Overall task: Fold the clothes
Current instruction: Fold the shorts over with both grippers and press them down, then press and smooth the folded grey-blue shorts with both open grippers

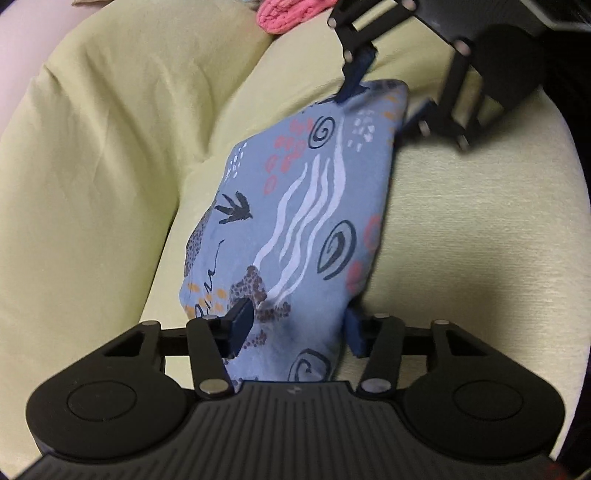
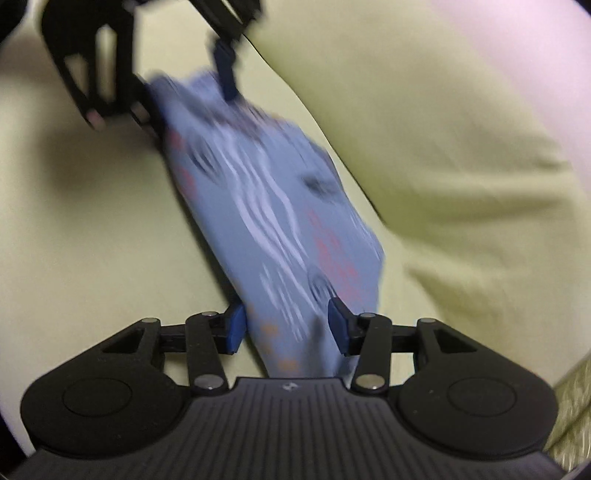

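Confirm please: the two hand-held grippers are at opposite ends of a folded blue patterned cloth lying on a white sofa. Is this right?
Not quite. The sofa is pale yellow-green, not white, as the left wrist view shows. The rest holds: the left hand-held gripper and right hand-held gripper are at opposite ends of the folded blue patterned cloth.

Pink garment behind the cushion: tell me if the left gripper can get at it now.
Probably not: the left gripper straddles the blue patterned cloth, and the pink garment lies beyond the right gripper.

Clearance around folded cloth [image 1: 295,206]

Open yellow-green seat cushion [image 1: 461,240] is seen to one side; the other side is blocked by the raised backrest cushion [image 1: 110,166]. A pink garment [image 1: 288,14] is seen beyond.
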Action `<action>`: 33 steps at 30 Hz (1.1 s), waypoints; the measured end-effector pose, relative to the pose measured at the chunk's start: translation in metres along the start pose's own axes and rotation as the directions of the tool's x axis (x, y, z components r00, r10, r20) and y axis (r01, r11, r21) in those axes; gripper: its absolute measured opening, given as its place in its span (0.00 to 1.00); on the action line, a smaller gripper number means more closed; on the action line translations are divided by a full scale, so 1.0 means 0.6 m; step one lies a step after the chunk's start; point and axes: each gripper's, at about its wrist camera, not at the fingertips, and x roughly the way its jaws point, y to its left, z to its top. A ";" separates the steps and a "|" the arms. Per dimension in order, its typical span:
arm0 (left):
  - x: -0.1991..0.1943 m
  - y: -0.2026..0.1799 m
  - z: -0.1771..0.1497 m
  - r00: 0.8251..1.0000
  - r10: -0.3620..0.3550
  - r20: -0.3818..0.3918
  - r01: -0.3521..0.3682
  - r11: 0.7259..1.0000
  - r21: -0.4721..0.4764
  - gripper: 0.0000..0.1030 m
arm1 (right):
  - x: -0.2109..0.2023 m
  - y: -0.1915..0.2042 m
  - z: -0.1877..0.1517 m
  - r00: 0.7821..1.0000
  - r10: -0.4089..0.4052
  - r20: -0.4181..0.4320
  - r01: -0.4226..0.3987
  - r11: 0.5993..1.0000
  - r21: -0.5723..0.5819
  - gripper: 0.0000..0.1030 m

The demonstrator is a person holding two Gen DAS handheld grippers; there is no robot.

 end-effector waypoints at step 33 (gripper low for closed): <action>-0.086 -0.029 -0.009 0.990 -0.040 -0.136 0.026 0.995 -0.099 0.25 | -0.152 0.053 -0.001 0.997 0.001 -0.083 0.005 0.997 0.081 0.36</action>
